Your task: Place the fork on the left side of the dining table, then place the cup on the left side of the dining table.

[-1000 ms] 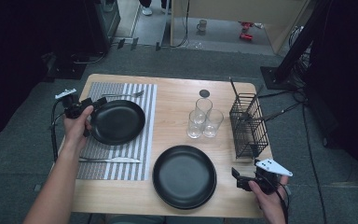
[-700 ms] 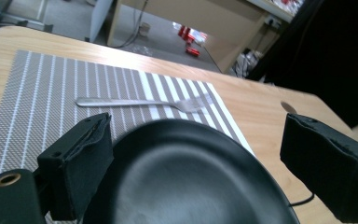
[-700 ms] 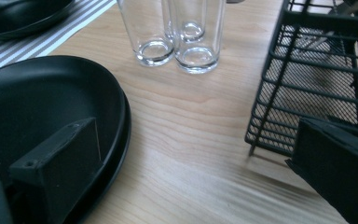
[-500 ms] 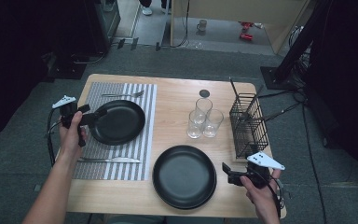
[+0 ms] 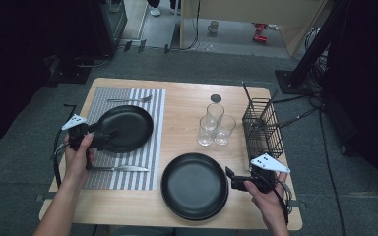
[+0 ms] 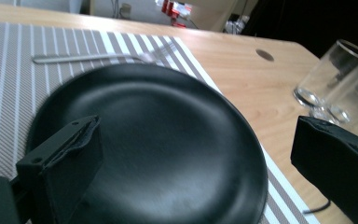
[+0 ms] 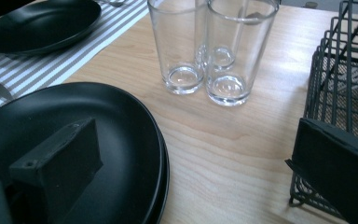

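While high view hides gaps, gripper views show left gripper (image 6: 186,168), right gripper (image 7: 200,172) agape, empty.

Black gripper (image 5: 109,138) (grey three-cornered plate)

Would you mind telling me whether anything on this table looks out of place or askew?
Nothing is spilled or broken. One oddity: the plate overhangs the striped mat's left edge instead of sitting centred between fork and knife.
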The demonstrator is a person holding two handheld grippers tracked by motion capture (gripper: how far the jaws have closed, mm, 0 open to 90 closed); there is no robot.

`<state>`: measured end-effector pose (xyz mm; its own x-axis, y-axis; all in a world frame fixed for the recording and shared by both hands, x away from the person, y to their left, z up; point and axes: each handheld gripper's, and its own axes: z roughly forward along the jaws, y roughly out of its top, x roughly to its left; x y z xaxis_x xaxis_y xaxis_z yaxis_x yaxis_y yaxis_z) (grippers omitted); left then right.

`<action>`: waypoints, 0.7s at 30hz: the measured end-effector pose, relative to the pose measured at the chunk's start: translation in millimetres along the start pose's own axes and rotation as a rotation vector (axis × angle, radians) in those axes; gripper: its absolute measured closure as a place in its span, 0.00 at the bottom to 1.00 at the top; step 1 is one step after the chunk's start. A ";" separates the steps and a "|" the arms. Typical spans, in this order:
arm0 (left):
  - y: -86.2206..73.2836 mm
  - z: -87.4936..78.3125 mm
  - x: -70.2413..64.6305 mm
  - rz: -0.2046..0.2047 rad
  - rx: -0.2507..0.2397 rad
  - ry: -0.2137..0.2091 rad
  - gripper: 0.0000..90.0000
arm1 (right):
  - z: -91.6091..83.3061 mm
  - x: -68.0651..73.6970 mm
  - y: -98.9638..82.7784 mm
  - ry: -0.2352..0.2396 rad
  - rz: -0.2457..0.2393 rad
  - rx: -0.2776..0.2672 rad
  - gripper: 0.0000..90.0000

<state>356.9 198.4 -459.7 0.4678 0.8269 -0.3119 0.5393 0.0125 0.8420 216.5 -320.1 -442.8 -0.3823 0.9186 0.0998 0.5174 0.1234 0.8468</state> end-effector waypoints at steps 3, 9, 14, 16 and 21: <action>-5.2 -3.5 -3.3 0.004 0.002 0.005 0.03 | 1.6 2.6 4.3 0.006 -0.004 -0.004 0.01; -15.6 -9.7 -9.4 0.015 0.009 0.007 0.03 | 6.8 7.3 11.2 0.016 -0.004 -0.010 0.01; -19.8 -12.8 -12.2 0.033 0.024 0.015 0.03 | 11.9 11.4 17.8 0.026 -0.006 -0.017 0.01; -21.5 -13.6 -12.5 0.038 0.029 0.018 0.03 | 14.6 12.6 20.6 0.031 -0.006 -0.020 0.01; -25.6 -14.1 -13.0 0.041 0.037 0.019 0.03 | 22.9 17.7 27.2 0.039 -0.007 -0.021 0.01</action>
<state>327.2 195.3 -471.0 0.4774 0.8366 -0.2686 0.5453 -0.0423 0.8372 241.4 -292.0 -430.0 -0.4155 0.9024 0.1142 0.4990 0.1212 0.8581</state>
